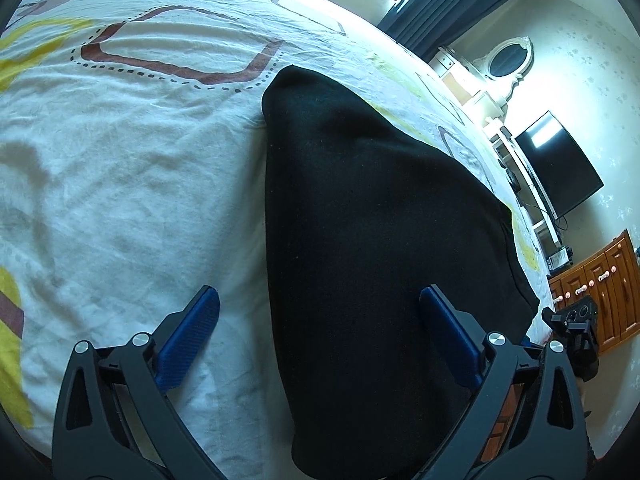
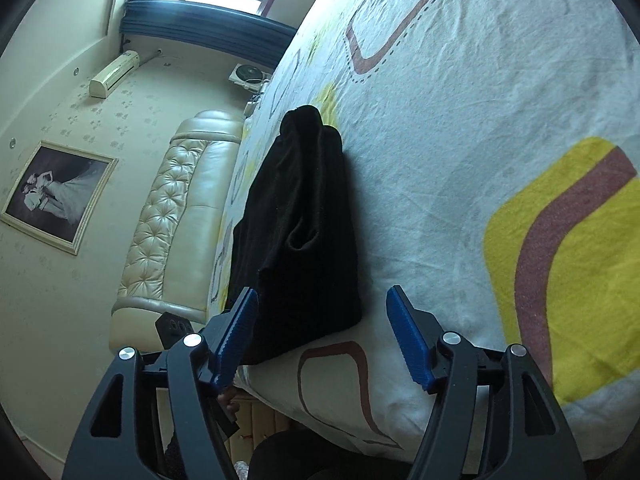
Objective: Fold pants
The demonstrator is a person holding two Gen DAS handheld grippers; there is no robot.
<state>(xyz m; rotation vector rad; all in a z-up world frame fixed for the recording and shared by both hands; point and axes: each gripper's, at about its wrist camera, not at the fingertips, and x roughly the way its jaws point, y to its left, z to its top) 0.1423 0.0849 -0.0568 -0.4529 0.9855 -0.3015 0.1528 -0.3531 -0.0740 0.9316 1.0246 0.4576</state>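
Note:
The black pants [image 1: 380, 240] lie folded in a long compact shape on the white patterned bedsheet [image 1: 120, 180]. My left gripper [image 1: 320, 320] is open and empty, its blue fingers spread over the near end of the pants. In the right wrist view the pants [image 2: 304, 232] lie near the bed's edge. My right gripper [image 2: 322, 320] is open and empty, its fingers astride the pants' near corner. The right gripper also shows at the right edge of the left wrist view [image 1: 576, 332].
The sheet [image 2: 460, 160] has red-brown and yellow shapes. A padded cream headboard [image 2: 176, 220] and framed photo [image 2: 56, 196] are at the left. A black TV [image 1: 560, 168], white shelf and wooden drawers [image 1: 600, 292] stand beyond the bed's right edge.

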